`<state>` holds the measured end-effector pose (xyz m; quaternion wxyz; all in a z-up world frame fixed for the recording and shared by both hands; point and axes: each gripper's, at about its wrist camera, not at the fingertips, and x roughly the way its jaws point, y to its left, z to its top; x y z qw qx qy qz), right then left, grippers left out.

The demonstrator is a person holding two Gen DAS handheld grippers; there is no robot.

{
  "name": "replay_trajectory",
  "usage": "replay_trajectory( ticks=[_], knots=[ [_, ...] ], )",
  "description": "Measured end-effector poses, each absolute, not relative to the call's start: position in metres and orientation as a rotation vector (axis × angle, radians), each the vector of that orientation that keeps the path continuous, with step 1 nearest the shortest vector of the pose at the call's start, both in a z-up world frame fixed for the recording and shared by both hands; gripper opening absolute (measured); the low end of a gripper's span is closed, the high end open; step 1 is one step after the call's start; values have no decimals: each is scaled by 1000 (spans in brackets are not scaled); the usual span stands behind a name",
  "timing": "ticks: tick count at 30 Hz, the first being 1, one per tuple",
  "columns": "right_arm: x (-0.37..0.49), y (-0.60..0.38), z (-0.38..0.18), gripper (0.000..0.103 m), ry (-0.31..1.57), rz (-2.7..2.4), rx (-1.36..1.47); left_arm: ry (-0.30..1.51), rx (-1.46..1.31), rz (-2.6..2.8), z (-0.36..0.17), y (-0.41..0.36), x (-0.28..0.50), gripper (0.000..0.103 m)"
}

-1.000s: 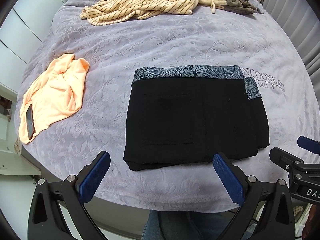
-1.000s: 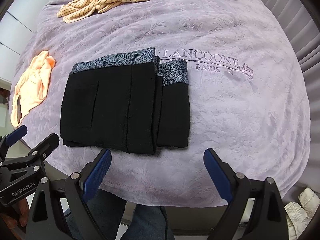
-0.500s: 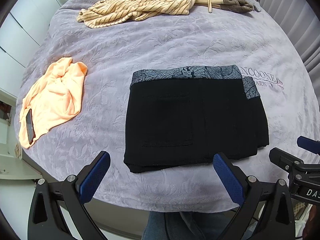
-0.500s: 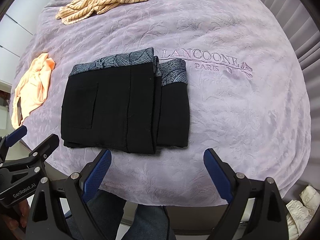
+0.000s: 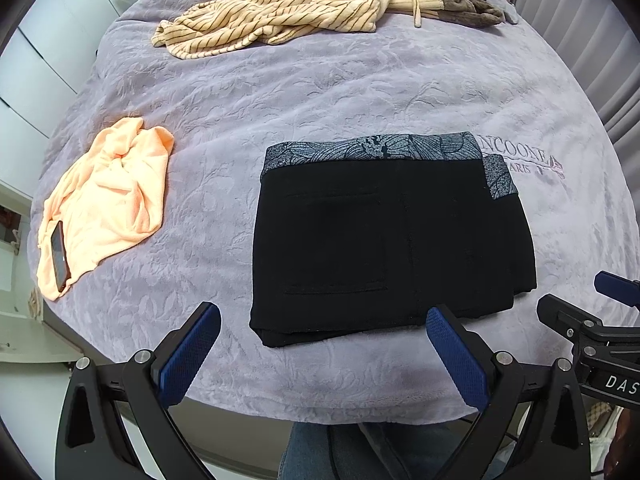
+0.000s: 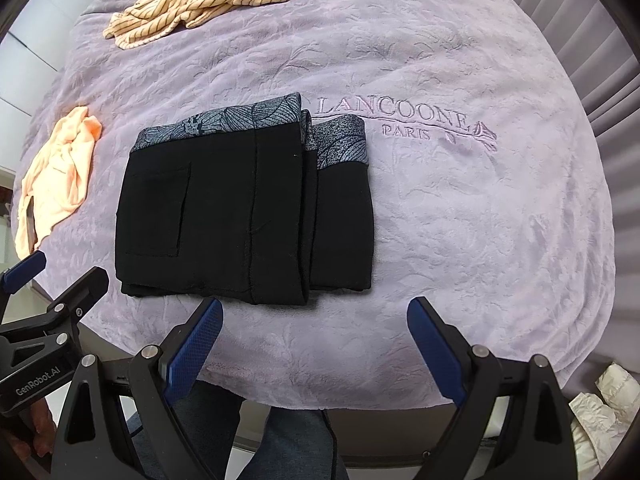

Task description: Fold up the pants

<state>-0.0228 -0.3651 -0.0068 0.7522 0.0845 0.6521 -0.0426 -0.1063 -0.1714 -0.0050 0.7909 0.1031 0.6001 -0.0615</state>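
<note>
Black pants (image 5: 384,240) lie folded into a compact rectangle near the bed's (image 5: 320,92) front edge. Nothing has shifted over the last second; both the left claw (image 5: 320,344) and right claw (image 6: 316,340) hover released, empty, suggesting folding is finished.

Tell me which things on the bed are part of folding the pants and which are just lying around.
Job: pants, left gripper, right gripper.
Lying about: orange top, phone, striped garment, brown garment.
</note>
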Motion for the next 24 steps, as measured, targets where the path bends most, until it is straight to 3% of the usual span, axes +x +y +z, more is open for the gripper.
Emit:
replay_trajectory(
  ticks=[24],
  knots=[
    [-22, -366, -8, 95, 1425, -95, 176, 1293, 225, -124, -7, -170, -107, 103]
  ],
)
